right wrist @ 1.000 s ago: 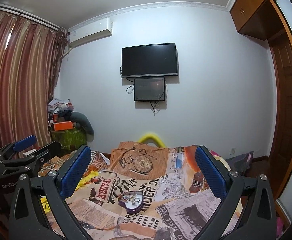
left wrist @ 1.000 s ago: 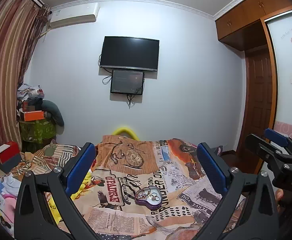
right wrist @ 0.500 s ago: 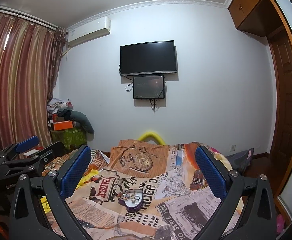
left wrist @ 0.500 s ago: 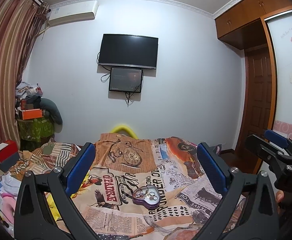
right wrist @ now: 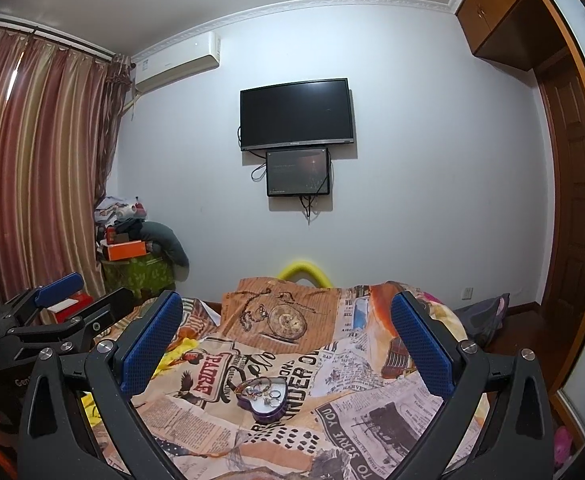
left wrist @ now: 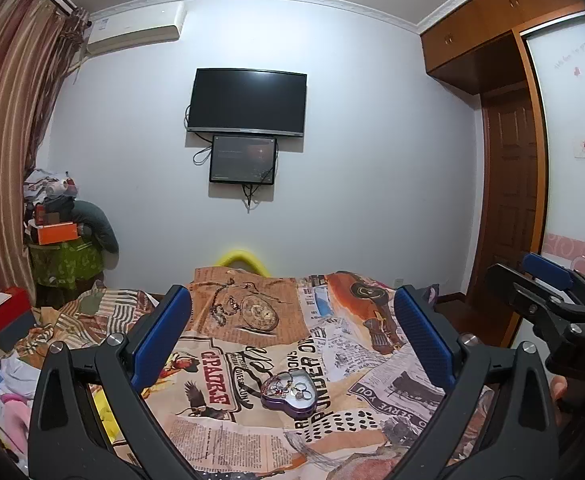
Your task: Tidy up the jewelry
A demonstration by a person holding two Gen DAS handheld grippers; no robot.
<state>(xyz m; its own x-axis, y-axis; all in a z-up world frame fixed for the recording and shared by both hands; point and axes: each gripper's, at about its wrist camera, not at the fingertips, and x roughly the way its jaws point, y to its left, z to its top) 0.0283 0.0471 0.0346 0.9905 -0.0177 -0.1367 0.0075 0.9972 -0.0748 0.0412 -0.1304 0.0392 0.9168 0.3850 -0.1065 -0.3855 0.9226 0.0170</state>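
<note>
A purple heart-shaped tin (left wrist: 290, 394) (right wrist: 263, 399) lies open on the printed bedspread (left wrist: 252, 320), holding several rings and a chain. My left gripper (left wrist: 290, 320) is open, held above and short of the tin, nothing between its blue pads (left wrist: 160, 338). My right gripper (right wrist: 286, 324) is open too, at about the same distance, with the tin low between its fingers. Each gripper shows at the edge of the other's view: the right one (left wrist: 548, 292) at the right, the left one (right wrist: 76, 300) at the left.
The bed fills the foreground, with a yellow curved bar (left wrist: 244, 260) at its far end. Clutter, a green bin (left wrist: 66, 266) and a red box (left wrist: 6, 312) stand left by striped curtains (right wrist: 32, 180). Two screens (left wrist: 248, 102) hang on the wall. A wooden door (left wrist: 508, 200) is at the right.
Both views have tilted slightly upward, so the tin sits a little lower in frame. Both grippers stay open and nothing has been taken hold of.
</note>
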